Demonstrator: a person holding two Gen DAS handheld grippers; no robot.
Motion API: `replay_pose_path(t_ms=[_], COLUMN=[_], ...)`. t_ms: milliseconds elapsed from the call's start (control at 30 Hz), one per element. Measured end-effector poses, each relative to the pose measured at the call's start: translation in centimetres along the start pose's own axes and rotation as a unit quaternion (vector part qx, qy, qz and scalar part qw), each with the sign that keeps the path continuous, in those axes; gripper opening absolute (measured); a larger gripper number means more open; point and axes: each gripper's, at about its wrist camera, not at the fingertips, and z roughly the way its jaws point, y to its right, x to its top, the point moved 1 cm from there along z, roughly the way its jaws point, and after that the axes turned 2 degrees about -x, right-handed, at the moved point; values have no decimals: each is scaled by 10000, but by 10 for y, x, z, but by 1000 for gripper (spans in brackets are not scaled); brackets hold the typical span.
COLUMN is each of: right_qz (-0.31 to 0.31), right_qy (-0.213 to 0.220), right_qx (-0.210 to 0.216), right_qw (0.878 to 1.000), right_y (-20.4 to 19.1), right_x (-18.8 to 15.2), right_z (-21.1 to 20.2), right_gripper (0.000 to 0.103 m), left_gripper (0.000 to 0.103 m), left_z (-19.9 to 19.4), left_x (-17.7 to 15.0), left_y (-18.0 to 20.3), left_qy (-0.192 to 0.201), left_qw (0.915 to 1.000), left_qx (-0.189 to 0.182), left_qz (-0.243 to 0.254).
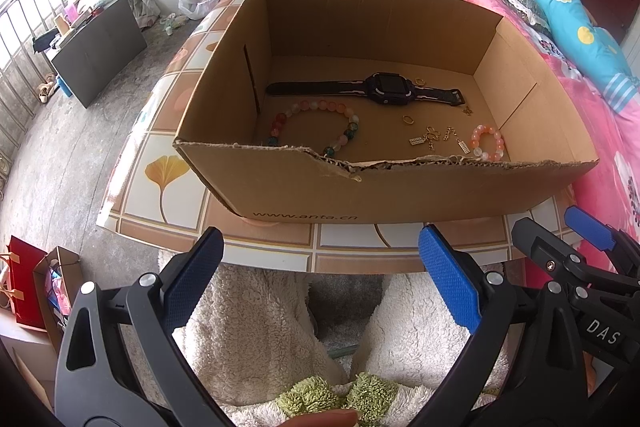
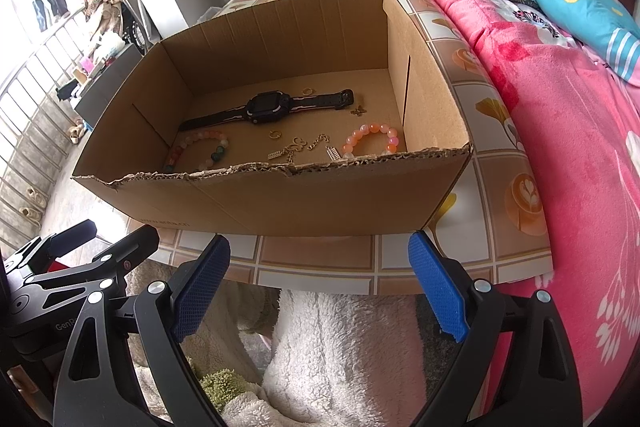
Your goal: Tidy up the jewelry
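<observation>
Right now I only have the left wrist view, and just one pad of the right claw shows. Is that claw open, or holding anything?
Observer: The right claw is open and holds nothing. It sits at the near edge of the table, in front of the box.
Operator: Is there room to put jewelry down to the right of the box? I see only blanket there.
Observer: Probably. A strip of table shows between the box's right wall and the blanket.
</observation>
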Motion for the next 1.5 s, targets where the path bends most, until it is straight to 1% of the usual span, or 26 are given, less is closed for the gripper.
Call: replay_pose_path(t_ms=[1500], right_qz=[10], right_qy=[-1], right_qx=[-11], right_qw=[10000], right_y=[-3], right_x=[-1], right_z=[0], right_gripper=[88], left_gripper=[94], left_z=[0], left_x=[2], left_y=[0], left_qy=[-19], left_qw=[10000], left_qx=[-1], left_qz=[-3])
